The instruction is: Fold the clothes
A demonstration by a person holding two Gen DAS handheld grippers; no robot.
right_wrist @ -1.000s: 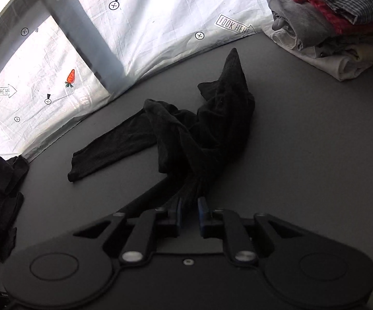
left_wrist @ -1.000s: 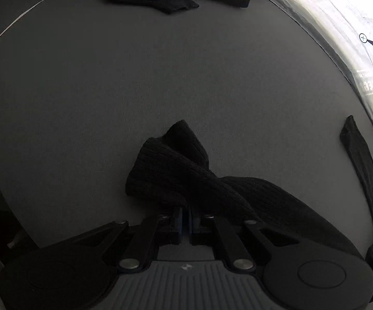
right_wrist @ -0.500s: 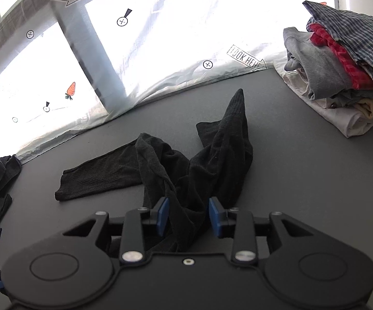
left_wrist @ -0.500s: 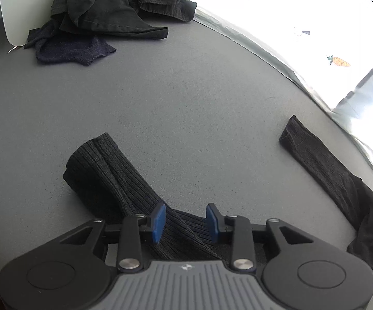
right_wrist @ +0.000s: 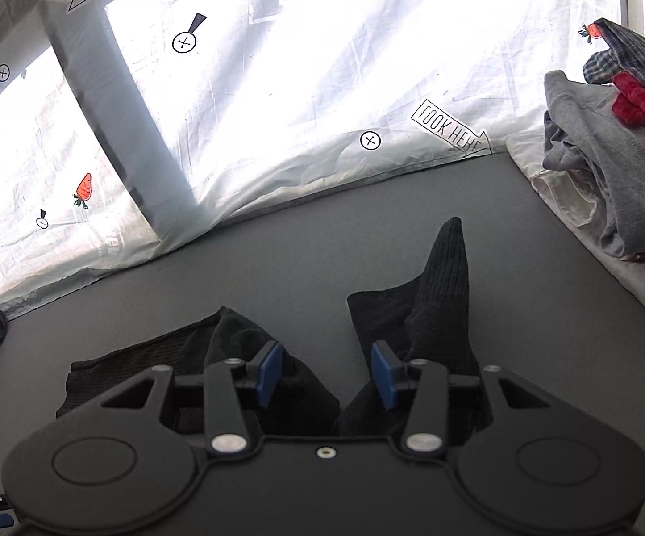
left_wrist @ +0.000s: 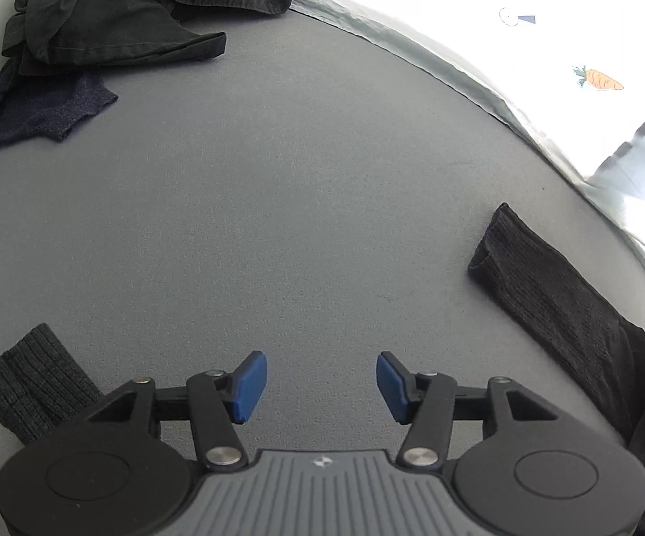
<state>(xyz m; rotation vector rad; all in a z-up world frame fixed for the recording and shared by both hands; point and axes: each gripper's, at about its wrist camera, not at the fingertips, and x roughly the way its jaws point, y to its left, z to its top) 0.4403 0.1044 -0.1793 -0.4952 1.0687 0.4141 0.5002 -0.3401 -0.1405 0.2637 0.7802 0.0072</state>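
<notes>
Nearest the left wrist camera, the left gripper (left_wrist: pixel 321 386) hangs over bare grey table (left_wrist: pixel 277 223), its jaws apart and opening, the blue pads (left_wrist: pixel 248 386) clear of everything with only tabletop between them. A ribbed black cuff (left_wrist: pixel 32 384) lies just beside its left arm, and a second ribbed sleeve end (left_wrist: pixel 545 295) stretches along the right side, near the table's far edge. Between these two ends the felt-like surface is open and flat, with wide room ahead.

In the right wrist view, the right gripper (right_wrist: pixel 326 373) also has its jaws parted and opening. The black sweater (right_wrist: pixel 438 303) lies crumpled on the table right under and ahead of it; folds of the knit sit between the pads, which do not press on the cloth. One ribbed part stands up in a peak, another (right_wrist: pixel 143 357) lies flat to the left. The knit is dark, thick, with fine vertical ribs.

Farther off, a heap of dark clothes (left_wrist: pixel 112 22) sits at the table's far left corner. At the far right stands a stack of folded clothes (right_wrist: pixel 612 169): grey, red, plaid, on white cloth. Along the back edge hangs a bright white sheet (right_wrist: pixel 277 89) printed with arrows, crossed circles and carrots.
</notes>
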